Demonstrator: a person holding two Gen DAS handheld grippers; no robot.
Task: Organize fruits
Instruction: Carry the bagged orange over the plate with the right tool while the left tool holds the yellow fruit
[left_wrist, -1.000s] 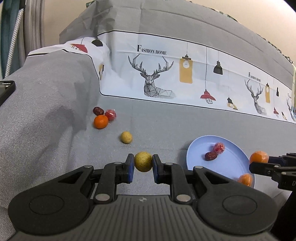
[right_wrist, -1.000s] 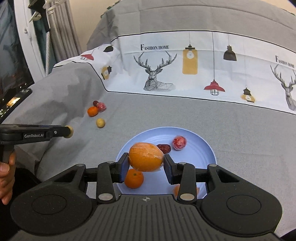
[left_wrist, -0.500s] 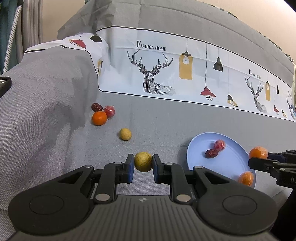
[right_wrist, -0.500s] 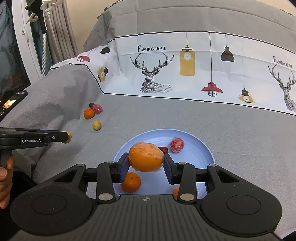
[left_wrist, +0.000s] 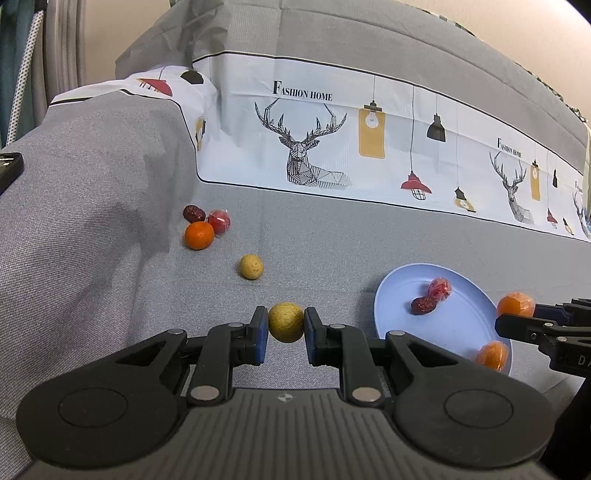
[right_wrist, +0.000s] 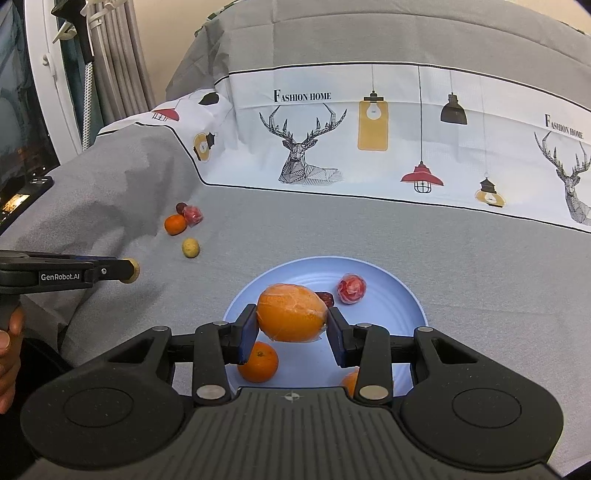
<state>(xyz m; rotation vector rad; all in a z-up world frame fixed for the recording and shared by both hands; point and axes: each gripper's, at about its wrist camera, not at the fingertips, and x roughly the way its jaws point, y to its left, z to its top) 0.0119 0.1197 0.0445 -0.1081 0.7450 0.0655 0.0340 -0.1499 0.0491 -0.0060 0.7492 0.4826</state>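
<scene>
A grey woven cover (left_wrist: 332, 236) is spread over the seat, with a white printed band of deer and hanging lamps behind it, so the fruit lies on soft, slightly sloping fabric. The round pale-blue plate (right_wrist: 402, 295) sits flat on the seat as the gathering place; it already carries 2 small oranges, 1 dark red wrinkled date (left_wrist: 423, 305) and 1 red wrapped sweet-like fruit (right_wrist: 351, 288).

The right gripper (right_wrist: 291, 325) has its blue pads pressed on the large film-wrapped orange (right_wrist: 291, 312), jaws about as wide as the fruit, hanging just above the plate, likely to set it down there. The left gripper (left_wrist: 285, 328), jaws nearly together, clamps the small round yellow-green fruit (left_wrist: 286, 322), held clear of the cover and left of the plate, probably waiting its turn.

Well apart at far left lie 4 loose pieces: a small orange (left_wrist: 199, 235), another date, another red wrapped fruit and a speckled yellow fruit (left_wrist: 251, 267), yet to be collected.
</scene>
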